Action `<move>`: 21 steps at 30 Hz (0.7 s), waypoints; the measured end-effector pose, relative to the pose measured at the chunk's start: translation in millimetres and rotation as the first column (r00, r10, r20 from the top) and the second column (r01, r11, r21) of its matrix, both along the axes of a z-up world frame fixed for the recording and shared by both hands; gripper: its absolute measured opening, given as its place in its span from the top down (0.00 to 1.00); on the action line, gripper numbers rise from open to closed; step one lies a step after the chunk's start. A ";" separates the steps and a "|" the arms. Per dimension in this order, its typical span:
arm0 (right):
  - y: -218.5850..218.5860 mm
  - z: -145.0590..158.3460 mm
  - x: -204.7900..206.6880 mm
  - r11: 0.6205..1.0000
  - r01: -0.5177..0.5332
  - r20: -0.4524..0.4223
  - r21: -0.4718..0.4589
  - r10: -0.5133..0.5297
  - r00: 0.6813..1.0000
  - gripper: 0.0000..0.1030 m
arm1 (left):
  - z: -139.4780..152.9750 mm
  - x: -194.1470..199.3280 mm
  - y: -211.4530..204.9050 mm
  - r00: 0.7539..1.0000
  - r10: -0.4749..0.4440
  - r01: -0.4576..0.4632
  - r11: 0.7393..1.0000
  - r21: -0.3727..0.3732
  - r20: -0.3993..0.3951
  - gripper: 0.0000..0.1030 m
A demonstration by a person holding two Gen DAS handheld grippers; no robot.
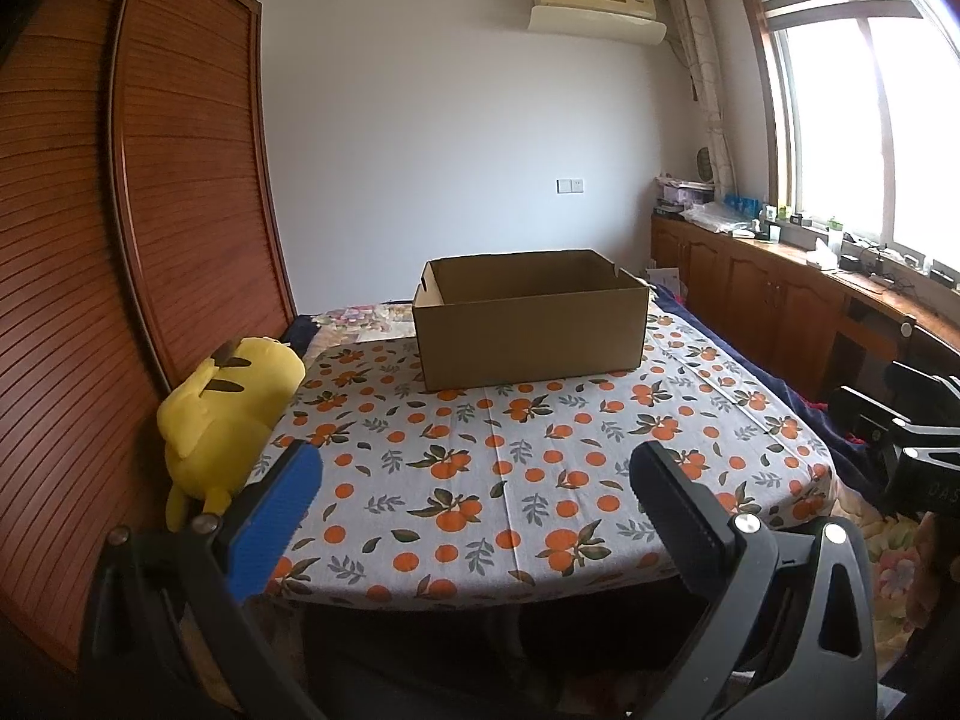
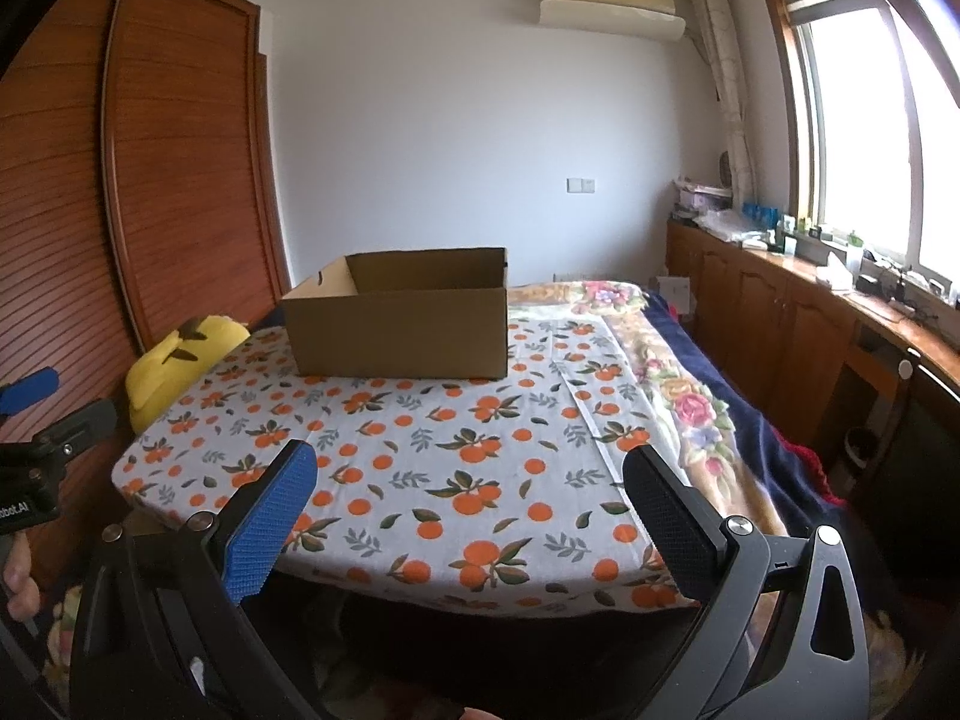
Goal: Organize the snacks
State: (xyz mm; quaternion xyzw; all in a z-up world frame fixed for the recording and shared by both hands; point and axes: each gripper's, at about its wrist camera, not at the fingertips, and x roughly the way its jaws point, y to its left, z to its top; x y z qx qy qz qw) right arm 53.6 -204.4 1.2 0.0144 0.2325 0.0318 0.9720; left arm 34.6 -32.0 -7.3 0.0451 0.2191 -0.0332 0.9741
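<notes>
An open brown cardboard box (image 1: 531, 327) stands at the far side of a table covered with an orange-fruit cloth (image 1: 480, 468). The box also shows in the right wrist view (image 2: 399, 324), left of centre; its inside is hidden. No snacks are in sight. My left gripper (image 1: 474, 468) is open and empty, held over the table's near edge. My right gripper (image 2: 468, 468) is open and empty, also over the near edge. The right gripper's body shows at the right edge of the left wrist view (image 1: 912, 438), and the left gripper at the left edge of the right wrist view (image 2: 36, 444).
A yellow plush toy (image 1: 228, 414) lies at the table's left edge against a wooden slatted wardrobe (image 1: 180, 180). A bed with a floral blanket (image 2: 690, 396) lies to the right of the table. Wooden cabinets (image 2: 780, 312) with clutter run under the window.
</notes>
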 end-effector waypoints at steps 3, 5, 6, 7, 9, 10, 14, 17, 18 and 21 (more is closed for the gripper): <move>0.1 -0.1 0.0 1.000 -0.001 -0.001 -0.001 0.001 1.000 0.00 | 0.1 -0.1 0.3 1.000 0.000 0.000 1.000 -0.001 0.001 0.00; -0.3 0.4 -0.2 1.000 0.000 0.000 0.001 0.000 1.000 0.00 | 0.5 0.0 0.2 1.000 0.001 -0.001 1.000 -0.001 0.003 0.00; -0.1 0.4 -0.3 1.000 0.001 0.001 0.001 -0.001 1.000 0.00 | 0.9 -0.1 0.6 1.000 0.002 -0.002 1.000 -0.001 0.003 0.00; 0.1 0.3 -0.2 1.000 0.000 0.001 0.000 0.000 1.000 0.00 | 0.8 0.0 0.7 1.000 0.001 -0.001 1.000 -0.001 0.003 0.00; 0.1 0.3 -0.2 1.000 0.001 0.001 0.000 -0.001 1.000 0.00 | 0.7 -0.1 0.7 1.000 0.001 -0.001 1.000 -0.001 0.003 0.00; -0.7 0.7 -0.4 1.000 0.001 0.002 0.001 -0.001 1.000 0.00 | 0.7 0.0 0.8 1.000 0.002 -0.002 1.000 -0.002 0.004 0.00; -0.4 1.1 -0.4 1.000 0.001 0.002 0.000 -0.001 1.000 0.00 | 1.4 -0.2 2.0 1.000 0.003 -0.003 1.000 -0.001 0.006 0.00; -0.8 1.5 -0.4 1.000 0.000 0.000 0.001 0.000 1.000 0.00 | 2.5 -0.6 2.3 1.000 0.004 -0.004 1.000 0.001 0.007 0.00; -0.1 1.8 -0.6 1.000 0.001 0.001 0.001 -0.001 1.000 0.00 | 2.7 -0.3 2.6 1.000 0.004 -0.004 1.000 0.001 0.008 0.00; -0.8 2.4 -0.5 1.000 0.000 0.002 -0.002 0.000 1.000 0.00 | 2.5 -0.8 2.1 1.000 0.005 -0.005 1.000 0.000 0.007 0.00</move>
